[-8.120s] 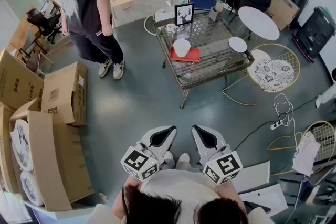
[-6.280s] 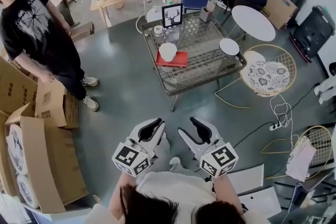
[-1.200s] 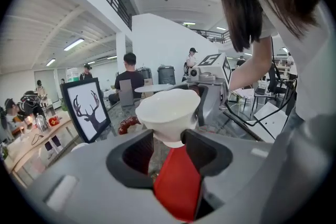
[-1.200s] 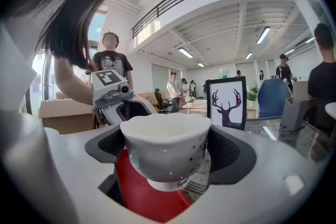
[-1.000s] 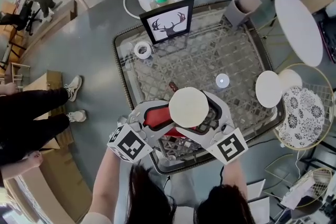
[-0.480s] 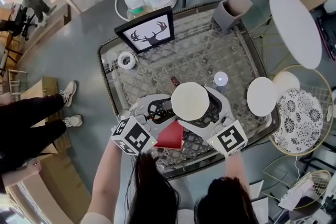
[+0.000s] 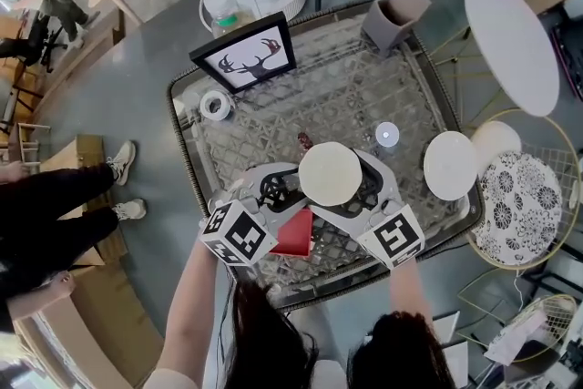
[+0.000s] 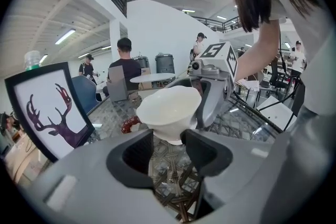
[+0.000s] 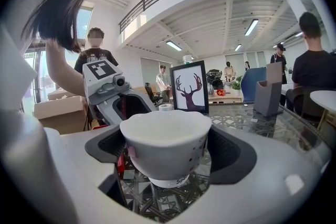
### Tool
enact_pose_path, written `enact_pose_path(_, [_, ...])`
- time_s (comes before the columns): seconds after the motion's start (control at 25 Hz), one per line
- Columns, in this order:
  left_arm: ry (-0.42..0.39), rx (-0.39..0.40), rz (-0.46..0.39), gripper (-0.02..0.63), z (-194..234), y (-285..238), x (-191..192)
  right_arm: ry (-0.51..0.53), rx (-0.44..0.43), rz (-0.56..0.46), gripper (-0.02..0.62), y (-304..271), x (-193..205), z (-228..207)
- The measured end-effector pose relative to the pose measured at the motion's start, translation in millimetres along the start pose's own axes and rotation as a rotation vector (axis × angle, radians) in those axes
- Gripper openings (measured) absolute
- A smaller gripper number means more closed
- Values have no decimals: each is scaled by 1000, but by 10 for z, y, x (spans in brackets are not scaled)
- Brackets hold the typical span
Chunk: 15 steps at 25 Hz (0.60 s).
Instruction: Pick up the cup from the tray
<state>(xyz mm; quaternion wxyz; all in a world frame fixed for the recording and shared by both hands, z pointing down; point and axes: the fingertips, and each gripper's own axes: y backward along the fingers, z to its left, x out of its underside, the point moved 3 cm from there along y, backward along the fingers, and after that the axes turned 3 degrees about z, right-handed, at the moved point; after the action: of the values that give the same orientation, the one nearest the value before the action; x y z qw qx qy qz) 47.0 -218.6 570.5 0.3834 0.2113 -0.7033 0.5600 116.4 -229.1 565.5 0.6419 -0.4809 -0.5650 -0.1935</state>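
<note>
A white cup (image 7: pixel 330 173) hangs above the glass-topped wicker table (image 7: pixel 364 87), with my right gripper (image 7: pixel 337 185) shut on its sides. In the right gripper view the cup (image 9: pixel 165 136) sits between both pads of the gripper (image 9: pixel 167 152), its base off the glass. The red tray (image 7: pixel 294 235) lies near the table's front edge, partly hidden beneath my left gripper (image 7: pixel 273 189). That left gripper (image 8: pixel 168 147) is open with nothing between its jaws, and it points at the raised cup (image 8: pixel 169 112) from close by.
A framed deer picture (image 7: pixel 244 59) stands at the table's back left, with a tape roll (image 7: pixel 215 104) next to it. A small red object (image 7: pixel 303 141) and a white puck (image 7: pixel 387 135) lie behind the cup. A grey box (image 7: pixel 392 9) and round white side tables (image 7: pixel 451 166) stand to the right.
Earlier I stood away from the table; now I am over it. In the last second the cup, held by the right gripper, has come away from the red tray, which now shows at the near side.
</note>
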Motion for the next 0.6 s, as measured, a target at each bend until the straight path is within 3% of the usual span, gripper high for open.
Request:
enact_pose_path(0.28, [-17, -22, -16, 180, -72, -30, 14, 32, 0, 72, 511, 63, 80, 24])
enact_pose_path(0.6, [44, -79, -47, 179, -29, 47, 49, -24, 32, 110, 495, 105, 182, 42])
